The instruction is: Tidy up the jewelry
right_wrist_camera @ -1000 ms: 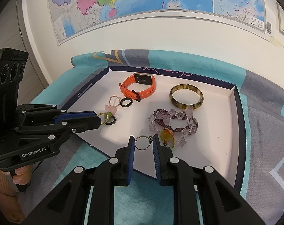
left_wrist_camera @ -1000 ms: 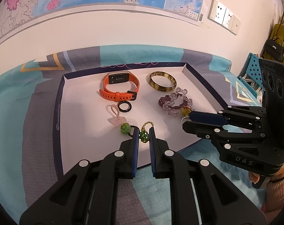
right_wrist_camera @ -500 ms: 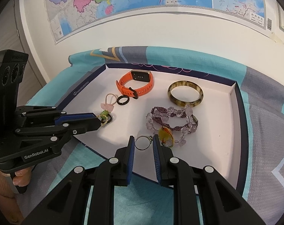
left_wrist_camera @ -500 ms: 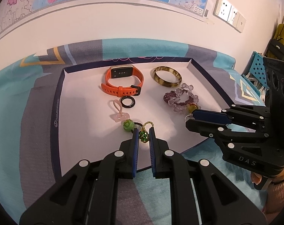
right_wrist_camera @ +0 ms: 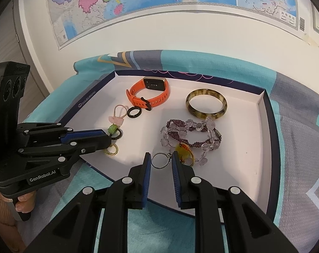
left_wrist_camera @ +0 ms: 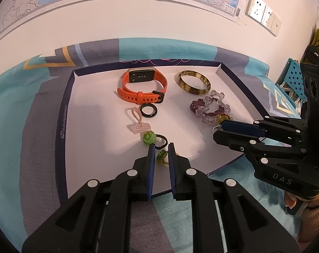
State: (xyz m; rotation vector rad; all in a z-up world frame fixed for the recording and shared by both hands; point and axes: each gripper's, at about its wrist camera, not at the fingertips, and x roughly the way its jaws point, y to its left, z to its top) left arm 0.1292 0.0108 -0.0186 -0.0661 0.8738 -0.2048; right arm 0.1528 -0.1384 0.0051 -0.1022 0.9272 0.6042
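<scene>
Plainly crowded on the tray (left_wrist_camera: 63, 113): watch (left_wrist_camera: 138, 93) and bangle (left_wrist_camera: 193, 82) along the far wall, black ring (left_wrist_camera: 149, 111) just nearer mid-tray, touching the cord loop of a pink charm (left_wrist_camera: 138, 126). Green bead (left_wrist_camera: 148, 137) right against that charm, with a black cord loop trailing toward the tray's near edge. Bracelet (left_wrist_camera: 210, 109) toward the right wall, an amber pendant (right_wrist_camera: 183, 150) on its near side.

Left gripper (left_wrist_camera: 160, 149) over the tray's near edge, fingers a narrow gap apart, gold ring (left_wrist_camera: 162, 157) between them. Hard to tell whether pinching it or only straddling it. Bead and cord loop just off the left fingertip, crowding that side.

Right gripper (right_wrist_camera: 160, 159) at the near edge too, further right, fingers drawn in against both sides of the silver ring (right_wrist_camera: 160, 160) and apparently gripping it. Pendant hard against the outside of its right finger, bracelet just beyond.

Cloth (left_wrist_camera: 32, 126) under the tray, map (right_wrist_camera: 159, 0) on the wall behind.

Against a second ago: same finger gaps on both grippers. Gold ring now sitting further back between the left fingers, bead nearer their tips. Silver ring in the same spot between the right fingers, the rest of the tray's contents where they were.
</scene>
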